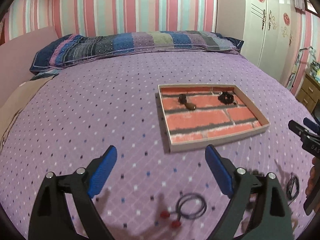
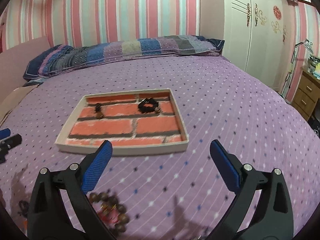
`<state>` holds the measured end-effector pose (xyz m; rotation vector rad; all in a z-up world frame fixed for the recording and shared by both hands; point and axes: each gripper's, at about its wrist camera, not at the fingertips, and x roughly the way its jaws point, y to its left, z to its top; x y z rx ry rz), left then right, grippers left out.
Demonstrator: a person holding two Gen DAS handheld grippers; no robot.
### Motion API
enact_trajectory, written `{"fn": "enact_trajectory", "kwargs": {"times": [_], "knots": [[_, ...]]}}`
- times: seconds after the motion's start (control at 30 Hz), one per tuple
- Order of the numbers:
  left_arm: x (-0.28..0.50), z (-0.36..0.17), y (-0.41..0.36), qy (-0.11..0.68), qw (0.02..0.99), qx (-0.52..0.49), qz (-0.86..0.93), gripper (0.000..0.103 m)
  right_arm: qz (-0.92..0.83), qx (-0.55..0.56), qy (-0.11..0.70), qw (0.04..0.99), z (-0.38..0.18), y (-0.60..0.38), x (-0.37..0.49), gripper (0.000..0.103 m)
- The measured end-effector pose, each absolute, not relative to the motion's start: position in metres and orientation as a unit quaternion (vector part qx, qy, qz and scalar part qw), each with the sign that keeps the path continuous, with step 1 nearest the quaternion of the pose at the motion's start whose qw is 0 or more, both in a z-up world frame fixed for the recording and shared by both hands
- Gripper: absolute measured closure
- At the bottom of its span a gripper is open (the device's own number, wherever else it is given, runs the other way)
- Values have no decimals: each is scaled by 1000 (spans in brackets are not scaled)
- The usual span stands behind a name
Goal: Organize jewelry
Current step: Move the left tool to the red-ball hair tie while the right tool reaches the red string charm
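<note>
A shallow tray (image 1: 218, 143) (image 2: 124, 150) with a brick-pattern floor lies on the purple bedspread. Inside it rest a dark beaded piece with a brown pendant (image 1: 187, 102) (image 2: 99, 111) and a black beaded bracelet (image 1: 226, 97) (image 2: 148, 105). My left gripper (image 1: 161, 156) stands open and empty, back from the tray's near left corner. Below it lies a dark cord necklace with red beads (image 1: 190, 206). A thin dark cord (image 1: 293, 186) lies to its right. My right gripper (image 2: 161, 150) is open and empty before the tray's near rim. A brown wooden-bead bracelet (image 2: 112, 210) lies under its left finger.
A striped pillow (image 1: 136, 44) (image 2: 124, 50) lies along the bed's far edge against the striped wall. A white wardrobe (image 2: 250, 26) and a wooden drawer unit (image 2: 306, 98) stand right of the bed. The other gripper shows at each view's edge (image 1: 304, 134) (image 2: 8, 140).
</note>
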<state>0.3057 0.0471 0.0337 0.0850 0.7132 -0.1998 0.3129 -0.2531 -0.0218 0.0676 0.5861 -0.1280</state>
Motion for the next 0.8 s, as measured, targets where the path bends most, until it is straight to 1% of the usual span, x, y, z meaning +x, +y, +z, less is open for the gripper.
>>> {"fn": "enact_trajectory", "kwargs": {"times": [0.27,0.4,0.43,0.5,0.67,0.8], "knots": [[279,7,56,363,926,33,-97,15,-49,28,287,956,-36,-218,272,9],[274,-8,62,377,921,24,-96,15,-35,24,306,951,-52,-206,264,20],[272,-12,64,378,921,25,-95,15,-32,27,312,949,-57,-205,264,22],[271,-18,65,381,919,26,-95,15,-27,34,322,946,-65,-204,262,30],[266,-31,65,386,917,33,-97,15,-17,35,340,940,-83,-195,262,35],[264,-39,61,391,914,39,-100,15,-6,30,353,935,-91,-190,265,43]]}}
